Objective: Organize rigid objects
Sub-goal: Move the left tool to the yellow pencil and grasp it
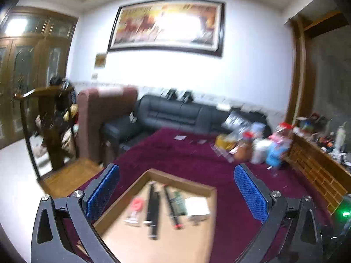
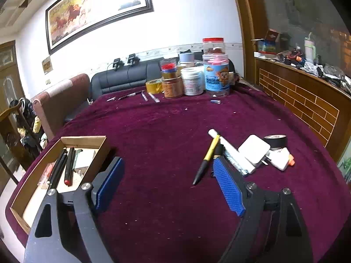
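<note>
A shallow cardboard box point(image 1: 182, 182) point(image 2: 87, 141) lies on the maroon tablecloth point(image 2: 164, 127); it holds black pens point(image 1: 153, 206) point(image 2: 63, 166), a red-tipped pen point(image 1: 173, 208), a pink packet point(image 1: 137, 207) and a white pad point(image 1: 197, 206). My left gripper point(image 1: 176, 188) hovers open above the box, nothing between its blue pads. My right gripper point(image 2: 167, 179) is open over bare cloth, to the right of the box. Just beyond its right pad lie a yellow-and-black pen point(image 2: 207, 157), a white marker point(image 2: 228, 149), a white charger point(image 2: 254, 150), a black tape roll point(image 2: 275, 141) and a white-and-orange piece point(image 2: 282, 159).
Jars and tubs point(image 2: 195, 76) and a yellow tape roll point(image 2: 153, 86) cluster at the far edge of the table, with small pens point(image 2: 144, 95) near them. A black sofa point(image 1: 175, 114) and a brown chair point(image 2: 59, 107) stand behind. A cluttered wooden counter point(image 2: 307, 92) runs along the right.
</note>
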`<action>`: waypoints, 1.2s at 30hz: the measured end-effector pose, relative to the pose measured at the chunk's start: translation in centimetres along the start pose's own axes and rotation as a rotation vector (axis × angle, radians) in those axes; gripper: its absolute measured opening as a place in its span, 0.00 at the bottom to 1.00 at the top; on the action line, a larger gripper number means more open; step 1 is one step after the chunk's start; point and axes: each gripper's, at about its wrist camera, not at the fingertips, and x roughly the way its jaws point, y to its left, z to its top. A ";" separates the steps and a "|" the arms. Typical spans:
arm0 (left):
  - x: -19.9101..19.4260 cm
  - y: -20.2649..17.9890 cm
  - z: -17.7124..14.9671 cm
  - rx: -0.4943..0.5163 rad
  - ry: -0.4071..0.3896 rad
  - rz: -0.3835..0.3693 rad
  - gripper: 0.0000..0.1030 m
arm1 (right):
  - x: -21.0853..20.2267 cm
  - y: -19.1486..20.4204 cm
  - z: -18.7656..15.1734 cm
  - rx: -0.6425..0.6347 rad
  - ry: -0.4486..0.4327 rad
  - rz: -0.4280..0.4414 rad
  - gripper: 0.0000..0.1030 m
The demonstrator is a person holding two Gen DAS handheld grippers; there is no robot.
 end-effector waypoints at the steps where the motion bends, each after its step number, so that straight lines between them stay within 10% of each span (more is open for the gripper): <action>1: -0.5 -0.8 0.2 -0.001 -0.017 -0.019 0.99 | -0.1 -0.2 0.2 0.000 0.000 -0.004 0.81; 8: 0.7 -8.0 1.9 0.088 0.054 -0.173 0.99 | -3.6 -4.1 1.7 -0.031 -0.142 -0.093 0.83; 20: 7.0 -12.2 -6.1 0.078 0.491 -0.215 0.99 | 0.4 -16.8 2.3 0.132 0.100 -0.157 0.83; 28: 9.8 -17.0 -9.2 0.210 0.613 -0.279 0.96 | 4.8 -20.4 4.4 0.242 0.099 -0.153 0.83; 36: 14.2 -22.9 -11.2 0.335 0.700 -0.412 0.48 | 6.3 -21.7 3.7 0.272 0.086 -0.130 0.83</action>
